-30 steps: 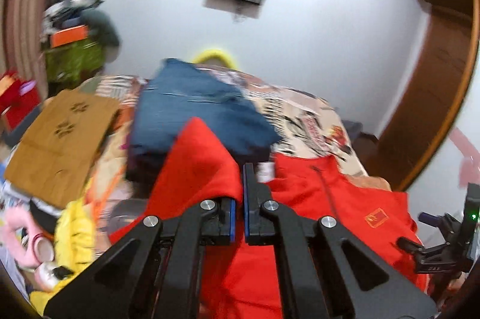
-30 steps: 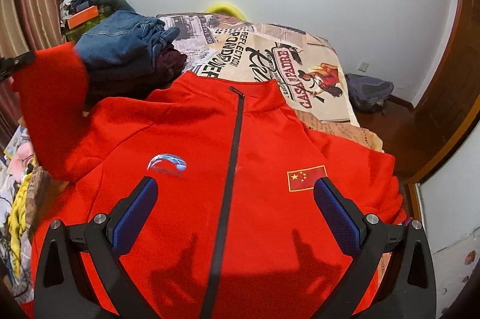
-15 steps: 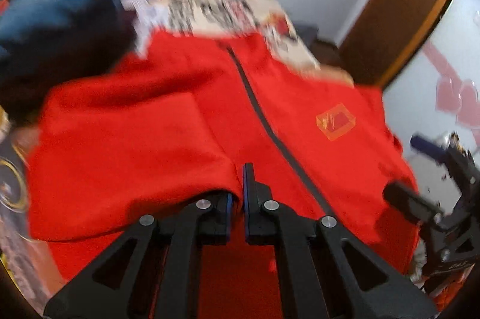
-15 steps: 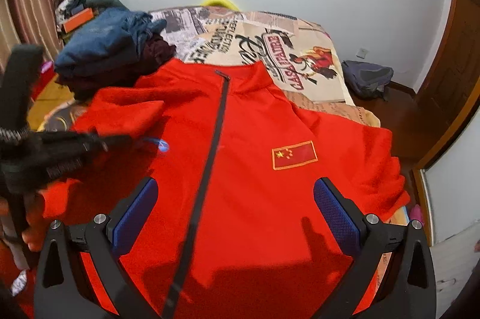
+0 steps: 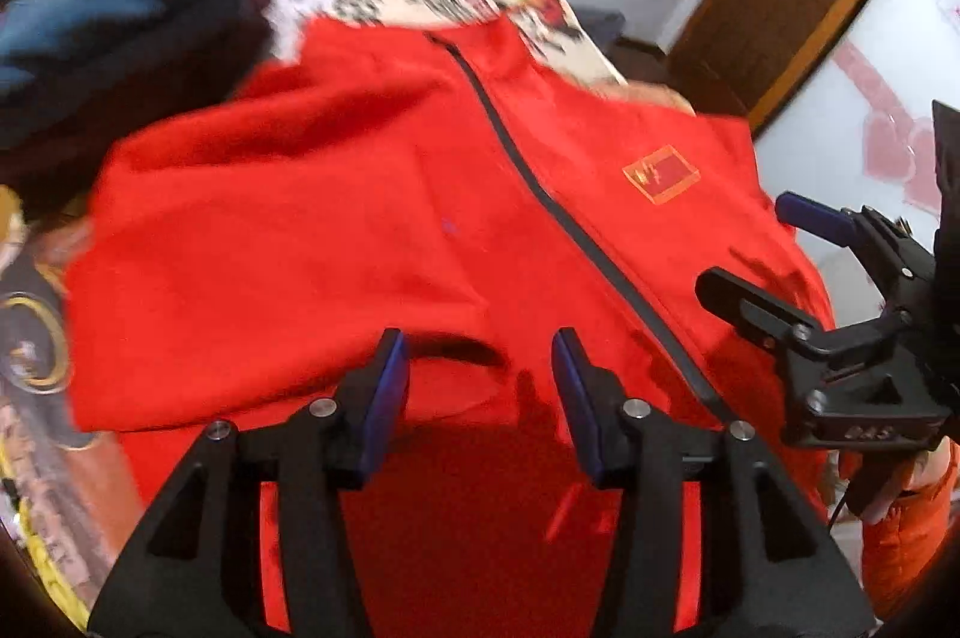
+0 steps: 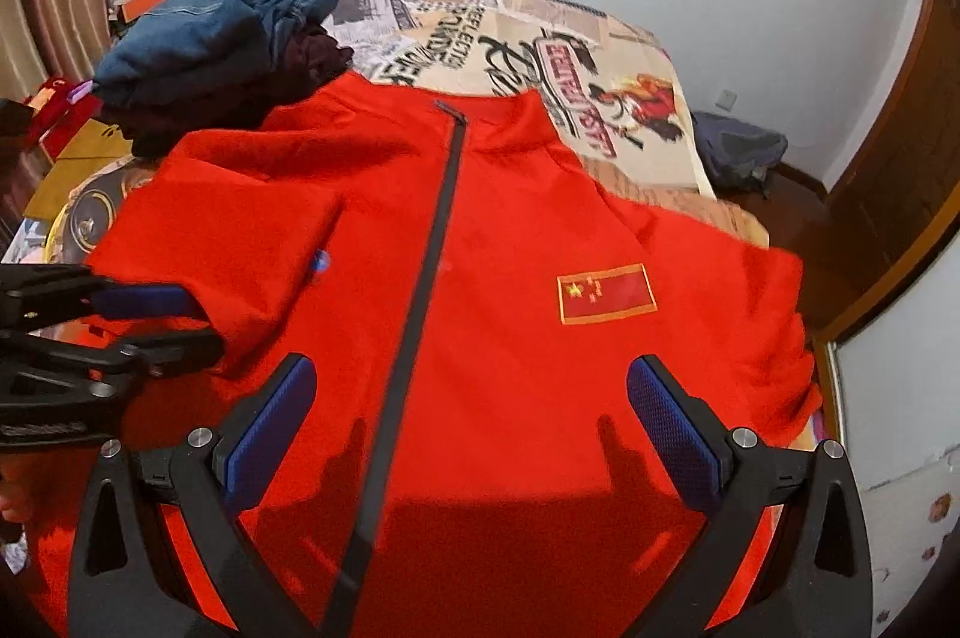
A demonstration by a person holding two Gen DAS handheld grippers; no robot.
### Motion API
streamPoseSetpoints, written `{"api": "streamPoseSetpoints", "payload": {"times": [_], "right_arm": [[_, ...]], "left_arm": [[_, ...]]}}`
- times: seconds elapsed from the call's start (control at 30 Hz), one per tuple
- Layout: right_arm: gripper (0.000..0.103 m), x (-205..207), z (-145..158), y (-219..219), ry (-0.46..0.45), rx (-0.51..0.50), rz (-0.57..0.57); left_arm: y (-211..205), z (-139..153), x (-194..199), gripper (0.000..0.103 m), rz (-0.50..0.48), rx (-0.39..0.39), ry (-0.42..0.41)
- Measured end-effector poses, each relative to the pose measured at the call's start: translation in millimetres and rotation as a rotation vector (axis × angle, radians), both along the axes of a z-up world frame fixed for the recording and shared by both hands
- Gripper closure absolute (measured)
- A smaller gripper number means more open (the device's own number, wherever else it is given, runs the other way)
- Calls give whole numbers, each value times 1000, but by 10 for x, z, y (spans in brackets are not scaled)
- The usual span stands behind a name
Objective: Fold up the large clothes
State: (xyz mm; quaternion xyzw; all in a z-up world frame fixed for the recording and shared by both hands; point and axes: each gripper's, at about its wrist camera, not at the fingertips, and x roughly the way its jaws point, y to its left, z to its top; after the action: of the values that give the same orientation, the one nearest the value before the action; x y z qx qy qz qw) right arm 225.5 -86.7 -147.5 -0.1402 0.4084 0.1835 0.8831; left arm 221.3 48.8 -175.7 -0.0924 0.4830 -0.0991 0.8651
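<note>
A red zip jacket point(image 6: 510, 350) with a dark zipper and a flag patch point(image 6: 606, 293) lies face up on the bed; it also shows in the left wrist view point(image 5: 336, 242). Its left sleeve point(image 5: 270, 290) lies folded across the chest. My left gripper point(image 5: 480, 368) is open just behind the sleeve's cuff, holding nothing; it shows in the right wrist view point(image 6: 162, 320) at the left. My right gripper point(image 6: 471, 398) is open wide and empty over the jacket's lower front; it shows in the left wrist view point(image 5: 774, 248) at the right.
A pile of folded blue jeans and dark clothes point(image 6: 210, 38) sits at the jacket's far left. The bed's printed cover point(image 6: 540, 56) reaches to the white wall. A wooden door point(image 6: 900, 170) is at the right. Clutter lies by the bed's left side point(image 6: 66, 122).
My left gripper carried the sleeve over onto the jacket's chest, then opened and let it go. The right gripper stayed open over the lower front.
</note>
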Motion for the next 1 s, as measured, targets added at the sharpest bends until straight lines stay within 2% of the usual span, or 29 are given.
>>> {"api": "streamPoseSetpoints", "payload": {"times": [0.1,0.23,0.3,0.47,0.63,0.8,1.0], "right_arm": [[0,-39,100,129,-53,-31,22],[0,-67,233,325,-115,-35,76],[0,-70,288,466,-126,-28,118],[0,-76,318,942,-75,-7,272],[0,-84,72,1446,13,-78,417],[0,-179,-218,1885,75,-137,524],[2,-178,-497,2216,150,-213,597]], "left_arm": [[270,185,-95,54,68,17,-50],[673,424,-273,50,175,113,-123],[890,493,-374,46,224,127,-141],[1351,493,-545,43,331,134,-146],[1699,353,-750,43,410,119,-111],[1804,212,-886,43,439,106,-88],[1857,47,-964,43,462,92,-64]]}}
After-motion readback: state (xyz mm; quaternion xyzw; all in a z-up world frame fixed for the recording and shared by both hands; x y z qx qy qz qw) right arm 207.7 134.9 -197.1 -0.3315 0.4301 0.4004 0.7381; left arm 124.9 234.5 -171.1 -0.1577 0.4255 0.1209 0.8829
